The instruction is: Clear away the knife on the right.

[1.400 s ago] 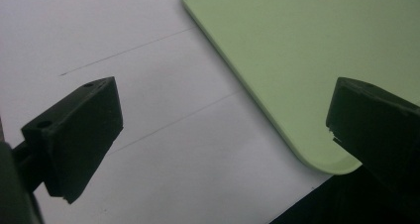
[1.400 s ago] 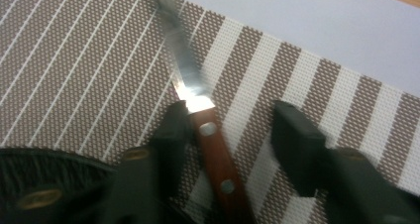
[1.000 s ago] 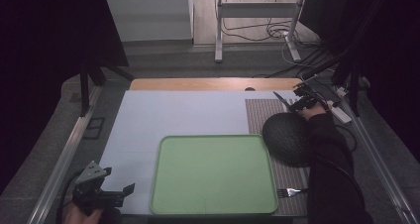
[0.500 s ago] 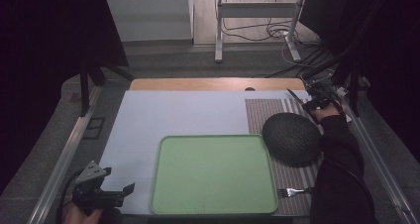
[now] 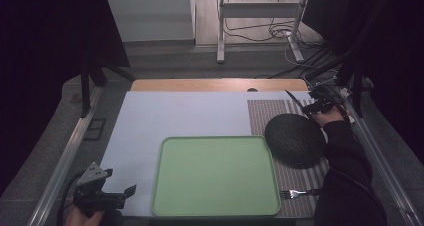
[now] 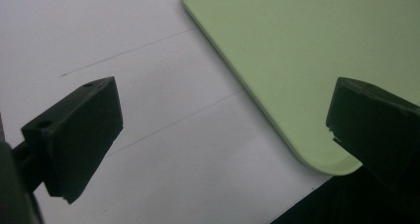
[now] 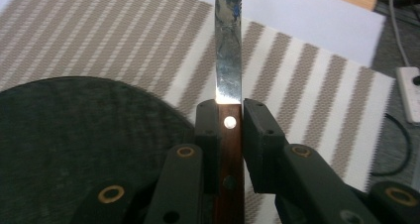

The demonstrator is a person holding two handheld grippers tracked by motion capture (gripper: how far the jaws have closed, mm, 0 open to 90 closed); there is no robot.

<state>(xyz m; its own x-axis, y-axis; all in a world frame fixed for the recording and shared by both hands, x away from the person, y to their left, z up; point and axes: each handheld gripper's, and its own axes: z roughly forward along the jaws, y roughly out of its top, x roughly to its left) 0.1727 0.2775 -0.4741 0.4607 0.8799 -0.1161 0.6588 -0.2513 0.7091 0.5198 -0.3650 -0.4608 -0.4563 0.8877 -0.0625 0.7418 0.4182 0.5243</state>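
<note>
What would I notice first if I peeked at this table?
Probably the big green tray lying bare in the middle near the front edge. Next, at the far right, the right gripper is clamped on a knife by its wooden handle, blade pointing out over the striped placemat. A round dark mat lies on that placemat, with a fork near its front edge, and the left gripper hangs open at the front left corner.

Lying on the table: one green tray (image 5: 215,176), one dark round mat (image 5: 294,140), one striped placemat (image 5: 270,113), one fork (image 5: 295,192), one knife (image 7: 228,60).
</note>
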